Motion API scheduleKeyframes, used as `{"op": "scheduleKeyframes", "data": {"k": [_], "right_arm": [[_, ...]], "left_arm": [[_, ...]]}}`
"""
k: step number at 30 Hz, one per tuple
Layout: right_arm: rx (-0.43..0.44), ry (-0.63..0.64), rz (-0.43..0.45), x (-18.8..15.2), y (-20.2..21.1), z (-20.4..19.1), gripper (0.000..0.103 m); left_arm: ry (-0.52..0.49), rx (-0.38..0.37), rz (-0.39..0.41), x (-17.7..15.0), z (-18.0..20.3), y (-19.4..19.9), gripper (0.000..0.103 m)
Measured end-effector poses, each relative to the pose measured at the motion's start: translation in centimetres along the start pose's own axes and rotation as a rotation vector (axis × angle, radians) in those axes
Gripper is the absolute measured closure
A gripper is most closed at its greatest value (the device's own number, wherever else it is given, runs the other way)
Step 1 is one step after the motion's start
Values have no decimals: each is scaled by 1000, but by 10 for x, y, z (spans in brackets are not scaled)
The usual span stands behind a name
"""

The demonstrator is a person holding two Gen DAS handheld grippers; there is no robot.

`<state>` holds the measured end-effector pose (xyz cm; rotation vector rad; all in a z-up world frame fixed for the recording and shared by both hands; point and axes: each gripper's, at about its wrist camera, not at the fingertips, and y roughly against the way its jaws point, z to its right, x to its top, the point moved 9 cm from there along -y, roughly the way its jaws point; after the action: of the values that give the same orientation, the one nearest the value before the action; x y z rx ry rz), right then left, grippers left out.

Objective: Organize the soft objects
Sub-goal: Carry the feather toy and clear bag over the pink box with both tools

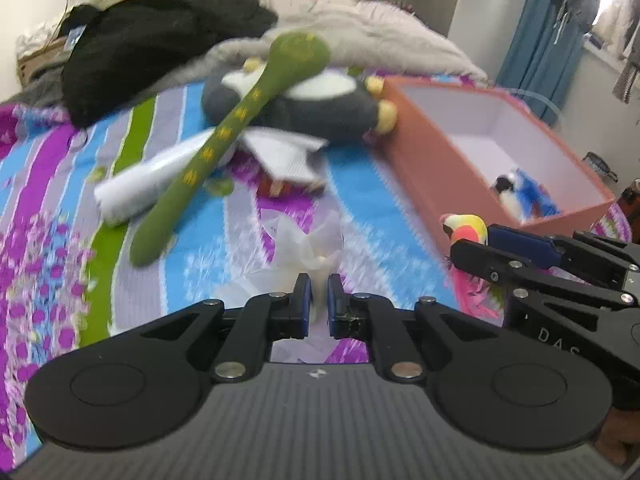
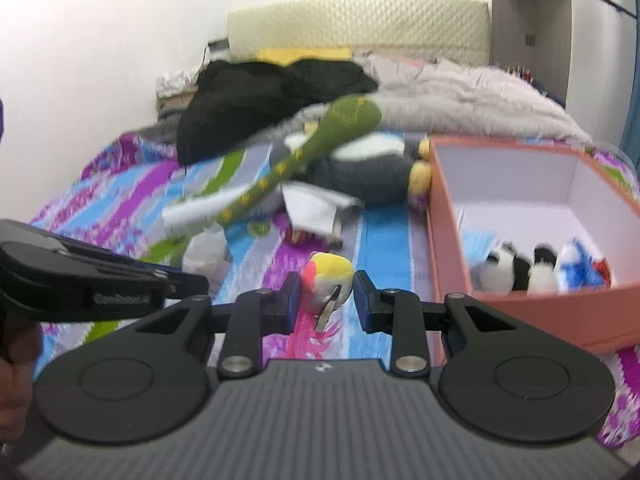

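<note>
Striped bedspread (image 1: pixel 360 208) — left tongs (image 1: pixel 319 300) pinch white bag (image 1: pixel 308 244).

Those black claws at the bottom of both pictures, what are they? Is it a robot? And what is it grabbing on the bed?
Not a robot. A person holds two grabbing tools, one in each hand, and each tool has a camera looking along its fingers. That makes two pictures.

In the left camera's picture, the left gripper is shut on a thin white bag. In the right camera's picture, the right gripper pinches a small toy bird with a yellow and pink head.

On the striped bed lie a long green snake draped over a grey penguin. Beside them is an orange box, holding a little panda and something blue. The pictures are a bit blurry.
</note>
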<state>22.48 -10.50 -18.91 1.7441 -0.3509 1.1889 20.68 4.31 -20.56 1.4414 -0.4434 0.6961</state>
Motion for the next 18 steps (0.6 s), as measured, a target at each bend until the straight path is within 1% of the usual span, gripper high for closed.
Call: {"op": "scheduleKeyframes", "data": {"k": [3, 8, 13, 18], "right_arm": [[-13, 16, 43, 22, 11, 6, 71], [-49, 24, 109, 57, 29, 20, 71], [-103, 16, 190, 92, 49, 44, 71], [-171, 0, 251, 119, 67, 77, 71]], "left_arm": [[2, -21, 33, 23, 10, 10, 92], [-22, -51, 98, 59, 31, 27, 92], [-26, -106, 143, 96, 54, 37, 92], [-59, -154, 184, 128, 87, 42, 92]]}}
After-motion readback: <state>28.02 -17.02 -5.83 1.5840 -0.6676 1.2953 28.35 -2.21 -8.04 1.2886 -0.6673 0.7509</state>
